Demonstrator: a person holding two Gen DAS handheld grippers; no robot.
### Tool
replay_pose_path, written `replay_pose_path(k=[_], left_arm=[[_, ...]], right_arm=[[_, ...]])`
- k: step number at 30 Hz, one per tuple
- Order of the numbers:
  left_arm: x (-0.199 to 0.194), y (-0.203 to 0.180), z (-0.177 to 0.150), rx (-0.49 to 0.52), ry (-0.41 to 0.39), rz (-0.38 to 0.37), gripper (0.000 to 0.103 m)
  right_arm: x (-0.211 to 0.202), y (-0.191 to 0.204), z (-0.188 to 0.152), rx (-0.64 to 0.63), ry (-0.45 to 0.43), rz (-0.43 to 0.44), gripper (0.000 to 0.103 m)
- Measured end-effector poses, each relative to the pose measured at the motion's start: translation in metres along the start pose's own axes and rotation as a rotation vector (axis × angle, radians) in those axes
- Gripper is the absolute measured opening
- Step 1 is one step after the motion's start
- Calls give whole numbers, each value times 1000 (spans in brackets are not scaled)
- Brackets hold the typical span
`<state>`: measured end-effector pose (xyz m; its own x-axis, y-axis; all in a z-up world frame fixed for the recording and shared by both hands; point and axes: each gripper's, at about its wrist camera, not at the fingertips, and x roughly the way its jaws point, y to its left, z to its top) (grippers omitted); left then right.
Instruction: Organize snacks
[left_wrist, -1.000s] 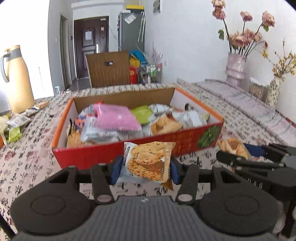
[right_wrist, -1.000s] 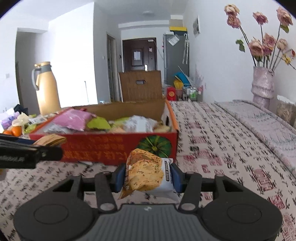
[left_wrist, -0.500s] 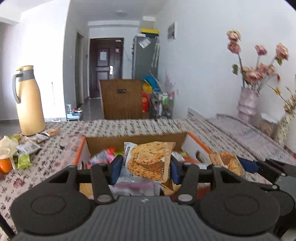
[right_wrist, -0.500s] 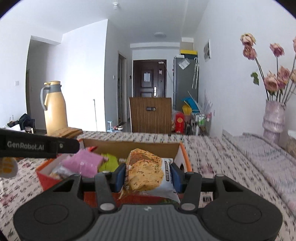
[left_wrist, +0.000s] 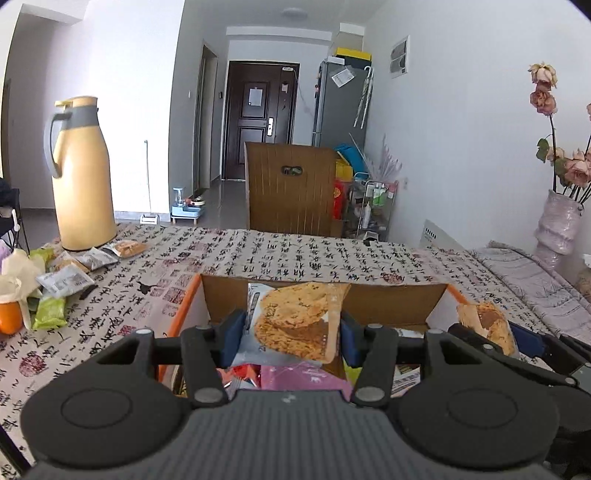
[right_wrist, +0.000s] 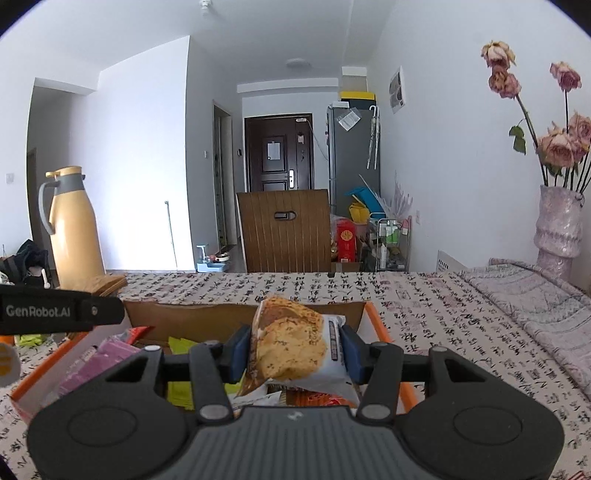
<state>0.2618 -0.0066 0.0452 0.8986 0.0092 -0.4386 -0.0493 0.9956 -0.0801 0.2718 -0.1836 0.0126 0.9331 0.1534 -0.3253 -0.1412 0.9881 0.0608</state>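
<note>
left gripper (left_wrist: 291, 328) clamped cracker packet (left_wrist: 295, 321), frame centre | orange-rimmed box (left_wrist: 184, 306) below | thermos (left_wrist: 83, 173) upper left

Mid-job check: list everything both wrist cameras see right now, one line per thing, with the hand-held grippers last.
cardboard box: one, orange-red outside, brown inside, on the table below both grippers
snacks in the box: several, pink, green, red, inside the box
loose snack packets: several, white, green, tan, left on the table by the flask
flask: one, tan with grey handle, table's far left
orange: one, left edge
tablecloth: one, cream with black script
vase of roses: one, pale pink, far right
chair: one, brown, beyond the table
left hand-held gripper: shut on a biscuit packet
right hand-held gripper: shut on a second biscuit packet
</note>
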Motion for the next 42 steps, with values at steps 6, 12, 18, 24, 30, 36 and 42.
replay_pose_path(k=[6, 12, 18, 24, 30, 36, 42], left_arm=[[1, 7, -6, -18, -12, -22, 83], [-9, 12, -2, -51, -51, 1, 103], [-24, 12, 4, -52, -63, 9, 103], [-54, 11, 4, -36, -85, -4, 103], [-88, 17, -14, -25, -83, -25, 103], [-119, 26, -38, -18, -71, -37, 103], [-138, 34, -65, -4, -26, -40, 103]], right_arm=[[10, -4, -8, 4, 36, 10, 61], [3, -13, -7, 50, 10, -22, 103], [-8, -20, -1, 71, -2, -22, 103], [-40, -20, 5, 51, -24, -1, 103], [-83, -22, -2, 33, -40, 21, 103], [-123, -22, -20, 26, -34, 38, 103], [-150, -26, -40, 44, 1, 45, 103]])
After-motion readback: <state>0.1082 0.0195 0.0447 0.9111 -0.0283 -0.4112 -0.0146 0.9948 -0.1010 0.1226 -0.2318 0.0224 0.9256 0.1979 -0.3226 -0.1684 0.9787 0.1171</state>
